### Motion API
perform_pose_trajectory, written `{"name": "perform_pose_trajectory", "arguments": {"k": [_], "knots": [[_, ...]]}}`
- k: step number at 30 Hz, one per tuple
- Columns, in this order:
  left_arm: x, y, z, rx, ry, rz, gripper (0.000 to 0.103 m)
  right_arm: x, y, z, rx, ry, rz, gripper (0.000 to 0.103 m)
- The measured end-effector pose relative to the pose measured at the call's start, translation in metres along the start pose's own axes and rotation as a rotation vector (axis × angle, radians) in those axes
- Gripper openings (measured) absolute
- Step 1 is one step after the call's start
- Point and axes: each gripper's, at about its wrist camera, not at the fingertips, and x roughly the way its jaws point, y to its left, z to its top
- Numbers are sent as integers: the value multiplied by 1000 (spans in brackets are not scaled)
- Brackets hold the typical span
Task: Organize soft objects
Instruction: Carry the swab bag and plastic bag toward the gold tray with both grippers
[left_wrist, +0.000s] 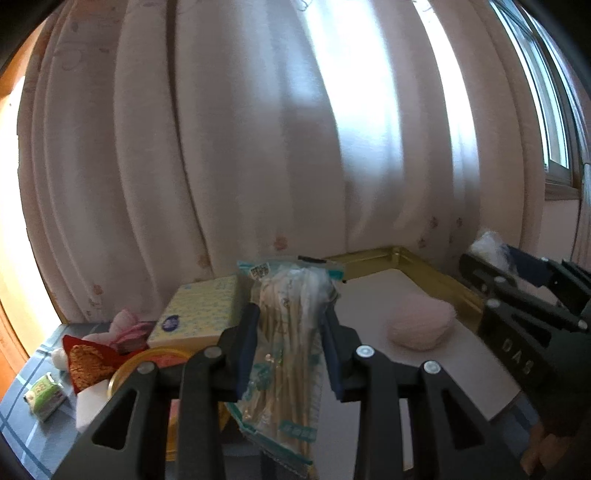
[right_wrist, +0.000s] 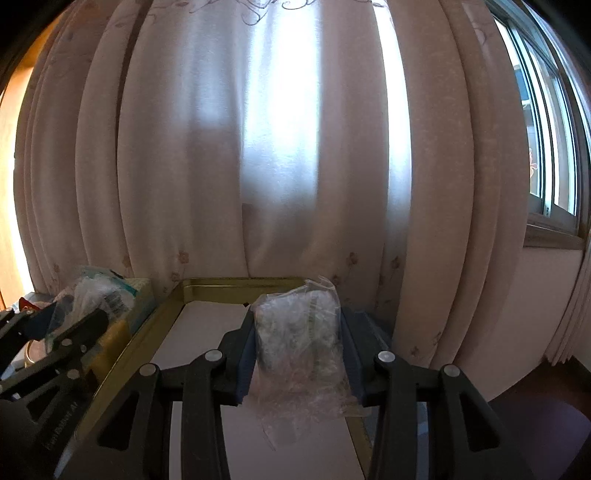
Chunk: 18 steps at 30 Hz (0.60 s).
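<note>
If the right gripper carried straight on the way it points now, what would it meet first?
Probably the curtain. The right gripper, shut on a clear plastic bag, points over the gold-rimmed tray toward it; nothing else shows in between, though depth is hard to judge.

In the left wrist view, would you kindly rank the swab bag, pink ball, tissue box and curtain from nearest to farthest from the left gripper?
1. Swab bag: held between the left gripper's jaws.
2. Pink ball, right, in the tray, and tissue box, left: too close to call.
3. Curtain: behind everything.
</note>
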Motion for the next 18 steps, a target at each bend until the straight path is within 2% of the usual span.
{"name": "perform_pose_trajectory", "arguments": {"k": [4,18], "knots": [[5,-2,2,-11,21,-26,32,2,2,0,-11,9,13,44],[15,-11,4,-11,35,-36,32,3,2,-2,20,7,-5,44]]}}
